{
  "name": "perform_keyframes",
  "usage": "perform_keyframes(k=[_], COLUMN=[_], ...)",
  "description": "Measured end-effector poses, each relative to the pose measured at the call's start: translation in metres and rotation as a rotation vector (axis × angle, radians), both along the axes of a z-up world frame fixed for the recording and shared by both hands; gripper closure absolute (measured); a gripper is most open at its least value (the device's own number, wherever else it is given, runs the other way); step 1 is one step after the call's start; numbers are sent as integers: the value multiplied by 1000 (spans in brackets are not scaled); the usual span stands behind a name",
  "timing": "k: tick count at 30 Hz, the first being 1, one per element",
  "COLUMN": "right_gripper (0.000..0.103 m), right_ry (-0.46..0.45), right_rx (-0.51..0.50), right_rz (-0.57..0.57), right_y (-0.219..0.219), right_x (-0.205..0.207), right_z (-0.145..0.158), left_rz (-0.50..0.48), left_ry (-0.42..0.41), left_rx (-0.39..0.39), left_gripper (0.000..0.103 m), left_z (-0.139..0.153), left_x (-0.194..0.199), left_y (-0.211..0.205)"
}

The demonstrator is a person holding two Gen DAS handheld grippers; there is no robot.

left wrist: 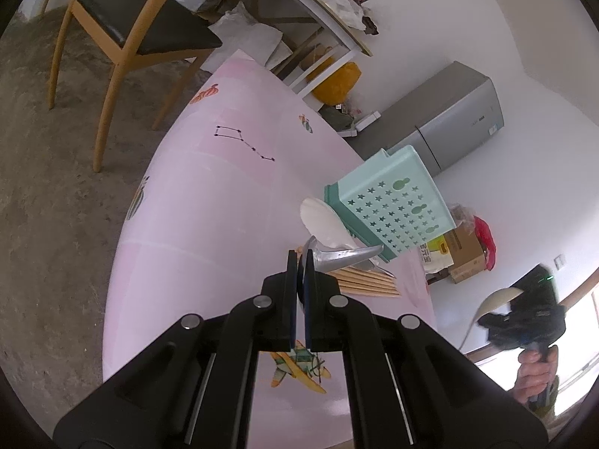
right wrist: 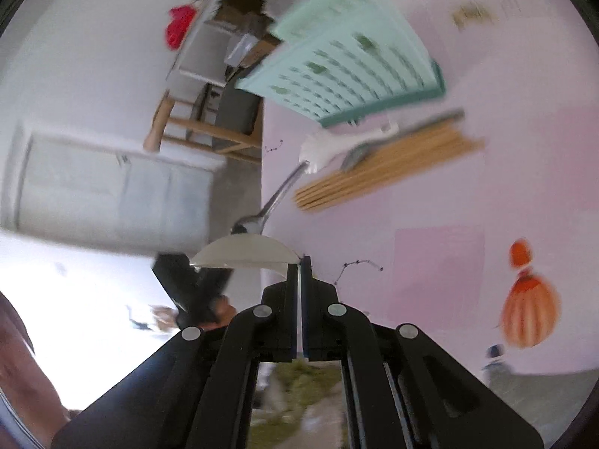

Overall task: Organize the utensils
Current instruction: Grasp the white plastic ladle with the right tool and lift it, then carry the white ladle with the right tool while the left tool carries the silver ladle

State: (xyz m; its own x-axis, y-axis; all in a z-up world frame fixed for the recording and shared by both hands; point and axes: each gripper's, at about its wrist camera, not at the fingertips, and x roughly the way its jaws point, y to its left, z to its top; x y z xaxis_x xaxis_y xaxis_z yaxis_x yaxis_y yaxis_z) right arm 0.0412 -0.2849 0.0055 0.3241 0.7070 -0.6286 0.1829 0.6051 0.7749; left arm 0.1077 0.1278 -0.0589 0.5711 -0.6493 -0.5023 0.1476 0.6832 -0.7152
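Pink bench with teal basket on its side, both claws clenched: left claw gripped metal spoon, right claw gripped pale spoon, apparently for sorting.

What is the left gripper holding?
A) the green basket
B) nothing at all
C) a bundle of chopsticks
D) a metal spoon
D: the left gripper is shut on the metal spoon, lifted above the pink table, while the chopsticks lie on the table and the green basket stands behind them.
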Motion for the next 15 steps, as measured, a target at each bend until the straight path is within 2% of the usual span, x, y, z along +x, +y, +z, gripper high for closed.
perform_keyframes(k=[5,8,11,15], right_gripper=[101,101,100,97], right_ry=[187,238,248,193], right_rx=[113,123,159,141], right_rz=[-128,-196,-233,-215], right_y=[-14,-27,-32,-31], right_x=[6,9,6,0], right_z=[-81,-117,-136,-127], left_rz=[10,9,4,-7], left_ry=[8,17,25,23], left_rx=[19,28,36,42], left_gripper=[102,102,102,102], left_z=[-3,-5,-5,-2], left_x=[2,3,6,9], left_y=[2,-1,-5,-13])
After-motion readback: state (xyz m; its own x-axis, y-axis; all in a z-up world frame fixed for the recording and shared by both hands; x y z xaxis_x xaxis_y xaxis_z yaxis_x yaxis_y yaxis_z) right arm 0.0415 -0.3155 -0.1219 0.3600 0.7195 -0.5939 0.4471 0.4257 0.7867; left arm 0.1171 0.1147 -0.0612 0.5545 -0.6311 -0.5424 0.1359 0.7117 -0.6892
